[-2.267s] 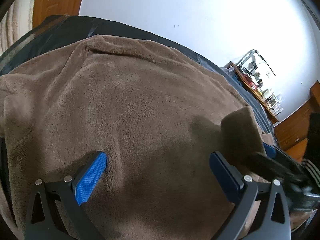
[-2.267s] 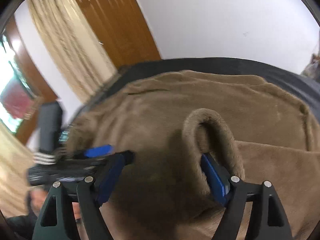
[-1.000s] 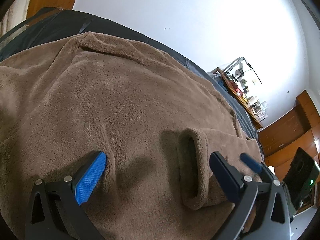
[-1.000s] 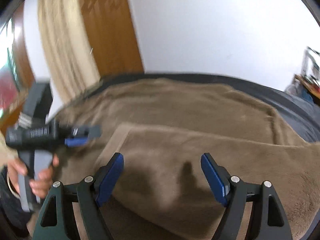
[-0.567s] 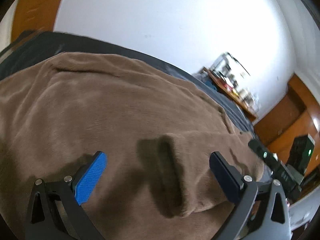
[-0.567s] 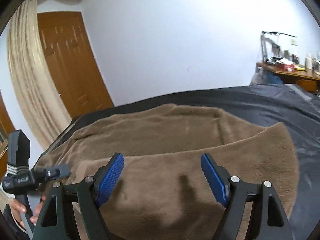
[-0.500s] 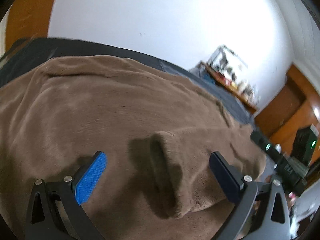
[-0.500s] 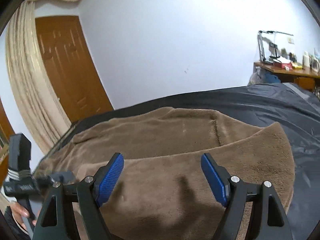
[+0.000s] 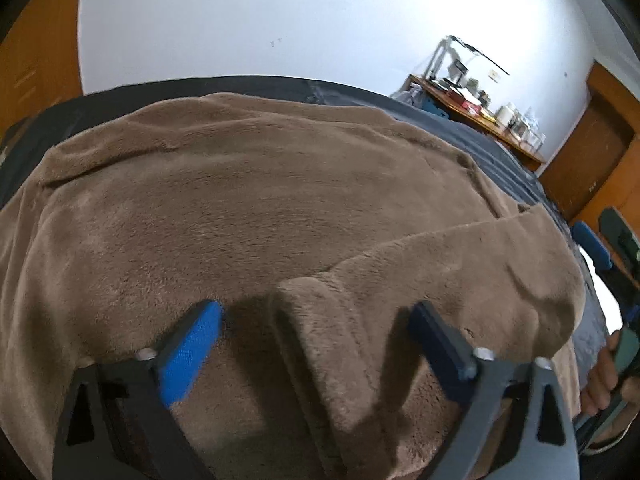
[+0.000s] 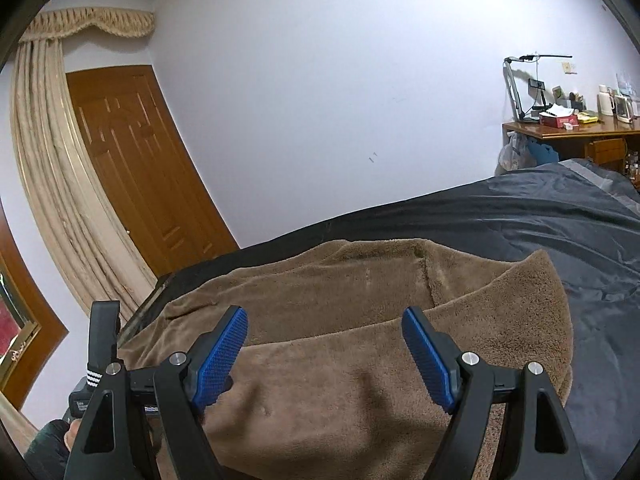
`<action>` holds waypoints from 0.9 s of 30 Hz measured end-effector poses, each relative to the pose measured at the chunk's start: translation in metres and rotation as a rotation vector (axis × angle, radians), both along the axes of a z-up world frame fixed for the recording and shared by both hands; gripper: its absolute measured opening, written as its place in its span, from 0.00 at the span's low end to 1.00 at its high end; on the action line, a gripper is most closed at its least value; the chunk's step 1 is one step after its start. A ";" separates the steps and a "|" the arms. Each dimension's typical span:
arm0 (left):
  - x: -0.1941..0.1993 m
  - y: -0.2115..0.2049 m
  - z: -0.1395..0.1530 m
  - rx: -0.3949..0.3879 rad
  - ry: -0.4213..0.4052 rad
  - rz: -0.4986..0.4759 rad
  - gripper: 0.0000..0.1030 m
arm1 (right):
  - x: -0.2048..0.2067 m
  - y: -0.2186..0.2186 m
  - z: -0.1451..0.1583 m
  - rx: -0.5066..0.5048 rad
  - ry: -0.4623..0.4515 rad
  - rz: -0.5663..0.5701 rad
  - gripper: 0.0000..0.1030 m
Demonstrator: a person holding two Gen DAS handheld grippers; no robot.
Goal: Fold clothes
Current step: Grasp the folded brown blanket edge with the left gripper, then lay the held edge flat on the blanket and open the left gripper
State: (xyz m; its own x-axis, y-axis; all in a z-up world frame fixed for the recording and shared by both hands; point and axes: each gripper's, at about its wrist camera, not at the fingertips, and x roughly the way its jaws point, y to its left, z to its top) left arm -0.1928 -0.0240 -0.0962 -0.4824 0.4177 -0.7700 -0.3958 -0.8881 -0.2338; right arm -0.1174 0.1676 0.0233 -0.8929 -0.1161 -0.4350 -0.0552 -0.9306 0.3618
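Now the left gripper jaws are closing around the brown garment's folded edge; right gripper jaws gape empty.

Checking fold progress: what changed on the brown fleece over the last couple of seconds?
The right gripper let go of the sleeve cuff; the sleeve now lies folded across the brown fleece garment. The left gripper straddles the cuff, jaws closing. The dark bedcover is unchanged.

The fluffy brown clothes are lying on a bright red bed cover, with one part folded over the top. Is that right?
Not quite. The brown fleece garment does have a part folded over, but the bed cover under it is dark grey-black, not red. The right wrist view shows it best.
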 end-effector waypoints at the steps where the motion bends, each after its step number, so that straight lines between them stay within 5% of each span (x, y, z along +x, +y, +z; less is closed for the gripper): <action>1: 0.000 0.002 0.001 -0.006 0.002 -0.001 0.66 | 0.000 0.000 0.000 0.001 0.001 -0.001 0.79; 5: -0.010 -0.002 0.003 0.033 -0.031 0.023 0.33 | 0.003 0.001 0.002 0.016 0.015 -0.018 0.79; 7: -0.017 -0.006 0.006 0.066 -0.052 0.036 0.28 | 0.005 0.001 0.003 0.031 0.019 -0.032 0.79; 16: -0.048 -0.026 0.058 0.157 0.040 0.134 0.25 | -0.002 -0.021 -0.001 0.121 -0.009 0.025 0.79; 20: -0.060 -0.036 0.061 0.130 0.037 0.177 0.25 | -0.007 -0.035 -0.008 0.188 -0.047 0.069 0.79; 27: -0.071 -0.049 0.033 0.030 -0.023 0.248 0.25 | -0.030 -0.006 -0.040 0.130 -0.282 -0.055 0.79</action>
